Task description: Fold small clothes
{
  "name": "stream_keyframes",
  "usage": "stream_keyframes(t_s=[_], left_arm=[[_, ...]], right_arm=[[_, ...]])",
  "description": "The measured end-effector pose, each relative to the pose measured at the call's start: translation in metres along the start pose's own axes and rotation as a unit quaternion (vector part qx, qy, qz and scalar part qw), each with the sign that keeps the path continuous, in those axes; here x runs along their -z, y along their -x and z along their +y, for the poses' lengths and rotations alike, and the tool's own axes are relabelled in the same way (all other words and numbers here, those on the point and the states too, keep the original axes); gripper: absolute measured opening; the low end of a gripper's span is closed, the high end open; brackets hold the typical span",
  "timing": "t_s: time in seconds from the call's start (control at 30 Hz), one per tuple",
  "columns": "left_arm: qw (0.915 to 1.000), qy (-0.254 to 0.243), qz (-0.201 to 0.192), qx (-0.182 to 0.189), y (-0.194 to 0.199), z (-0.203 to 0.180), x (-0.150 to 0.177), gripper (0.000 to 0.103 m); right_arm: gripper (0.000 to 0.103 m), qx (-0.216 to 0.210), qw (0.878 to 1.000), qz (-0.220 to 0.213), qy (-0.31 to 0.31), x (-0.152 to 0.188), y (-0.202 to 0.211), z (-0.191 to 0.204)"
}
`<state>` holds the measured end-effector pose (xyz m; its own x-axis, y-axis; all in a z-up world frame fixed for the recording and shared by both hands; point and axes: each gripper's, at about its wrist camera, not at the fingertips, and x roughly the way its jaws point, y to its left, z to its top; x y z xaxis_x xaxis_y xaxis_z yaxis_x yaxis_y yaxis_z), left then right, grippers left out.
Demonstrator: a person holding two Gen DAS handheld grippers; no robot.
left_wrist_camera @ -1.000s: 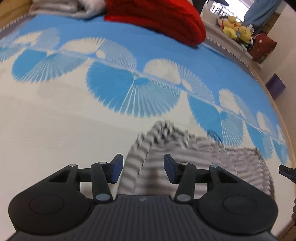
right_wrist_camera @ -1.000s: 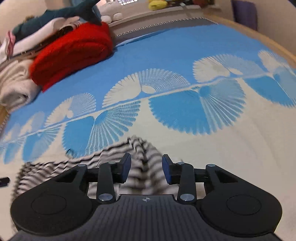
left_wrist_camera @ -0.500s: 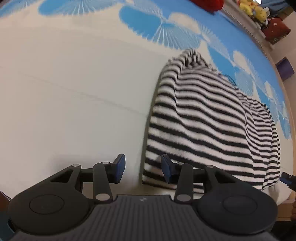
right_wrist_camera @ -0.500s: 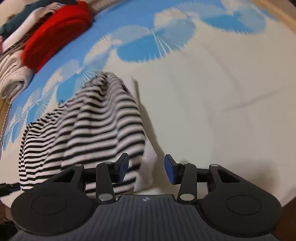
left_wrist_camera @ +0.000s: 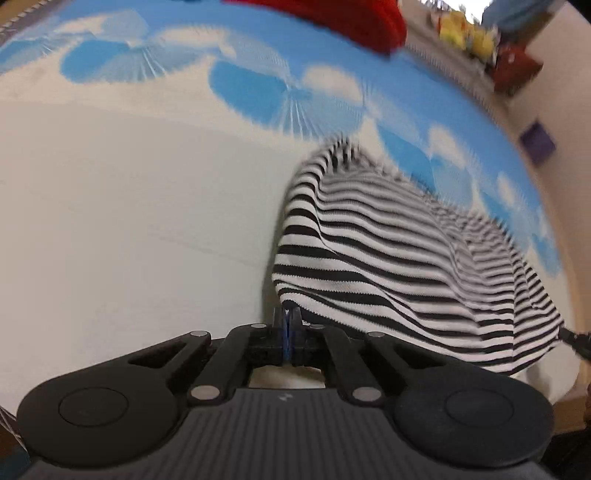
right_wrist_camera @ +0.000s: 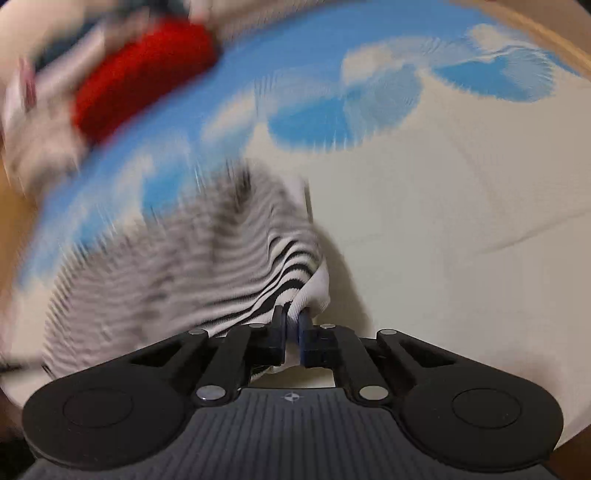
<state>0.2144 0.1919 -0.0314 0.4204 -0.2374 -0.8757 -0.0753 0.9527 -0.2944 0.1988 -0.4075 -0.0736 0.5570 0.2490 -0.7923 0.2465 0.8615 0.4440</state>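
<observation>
A black-and-white striped garment (left_wrist_camera: 399, 258) lies on the blue-and-cream patterned sheet (left_wrist_camera: 129, 206). My left gripper (left_wrist_camera: 286, 321) is shut on the garment's near left corner, and the cloth rises from the sheet there. In the right wrist view the same garment (right_wrist_camera: 207, 266) is blurred. My right gripper (right_wrist_camera: 293, 322) is shut on its near right corner, where a white edge is bunched between the jaws. The right gripper's tip (left_wrist_camera: 576, 338) shows at the far right of the left wrist view.
A red knitted item (left_wrist_camera: 332, 14) lies at the far end of the sheet, with pale folded clothes (right_wrist_camera: 33, 110) beside it. Yellow soft toys (left_wrist_camera: 469, 33) sit on a ledge at the back right. A wooden edge (right_wrist_camera: 546, 40) runs along the right.
Both grippers were open at the garment's near edge half a second ago. Now both are shut on its near corners and the cloth is lifted off the sheet.
</observation>
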Motion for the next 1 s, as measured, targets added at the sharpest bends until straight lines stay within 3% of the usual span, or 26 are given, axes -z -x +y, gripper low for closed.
stream_keyframes(t_s=[0.07, 0.17, 0.23, 0.3, 0.37, 0.47, 0.57, 0.63, 0.7, 0.77, 0.83, 0.9, 1.0], left_arm=[[0.9994, -0.006, 0.026, -0.021, -0.004, 0.007, 0.006, 0.0], [0.9924, -0.039, 0.102, -0.056, -0.031, 0.005, 0.02, 0.0], [0.9869, -0.063, 0.126, -0.079, -0.042, -0.002, 0.026, 0.0], [0.9869, -0.066, 0.114, -0.094, -0.04, -0.006, 0.023, 0.0], [0.9921, -0.047, 0.074, -0.09, -0.029, -0.006, 0.014, 0.003], [0.9989, -0.024, 0.009, -0.039, -0.01, -0.013, 0.002, 0.004], [0.9981, -0.059, -0.002, 0.017, -0.008, -0.039, 0.001, 0.004], [0.9937, -0.107, 0.015, 0.03, -0.017, -0.059, 0.008, 0.004], [0.988, -0.147, 0.039, 0.028, -0.032, -0.076, 0.013, 0.008], [0.9839, -0.161, 0.077, -0.004, -0.053, -0.083, 0.017, 0.012], [0.9801, -0.141, 0.128, -0.055, -0.076, -0.076, 0.021, 0.015], [0.9817, -0.111, 0.136, -0.073, -0.085, -0.069, 0.015, 0.015], [0.9928, -0.053, 0.092, -0.055, -0.067, -0.057, 0.001, 0.016]], right_arm=[[0.005, -0.003, 1.0, 0.002, -0.028, 0.001, 0.009, -0.015], [0.005, 0.052, 0.995, 0.09, -0.006, 0.015, -0.015, -0.023], [0.005, 0.079, 0.988, 0.132, 0.03, 0.025, -0.031, -0.021], [0.005, 0.084, 0.986, 0.131, 0.053, 0.026, -0.031, -0.015], [0.007, 0.081, 0.989, 0.106, 0.059, 0.021, -0.023, -0.01], [0.008, 0.096, 0.991, 0.019, 0.092, 0.012, -0.001, 0.004], [0.008, 0.056, 0.992, -0.04, 0.109, 0.004, 0.011, 0.012], [0.008, 0.015, 0.992, -0.034, 0.12, 0.003, 0.007, 0.014], [0.008, -0.004, 0.99, 0.011, 0.139, 0.006, -0.012, 0.021], [0.011, 0.033, 0.982, 0.079, 0.17, 0.015, -0.041, 0.024], [0.011, 0.088, 0.966, 0.146, 0.196, 0.027, -0.067, 0.018], [0.011, 0.085, 0.967, 0.134, 0.2, 0.021, -0.066, 0.023], [0.012, 0.07, 0.98, 0.091, 0.165, 0.009, -0.054, 0.019]])
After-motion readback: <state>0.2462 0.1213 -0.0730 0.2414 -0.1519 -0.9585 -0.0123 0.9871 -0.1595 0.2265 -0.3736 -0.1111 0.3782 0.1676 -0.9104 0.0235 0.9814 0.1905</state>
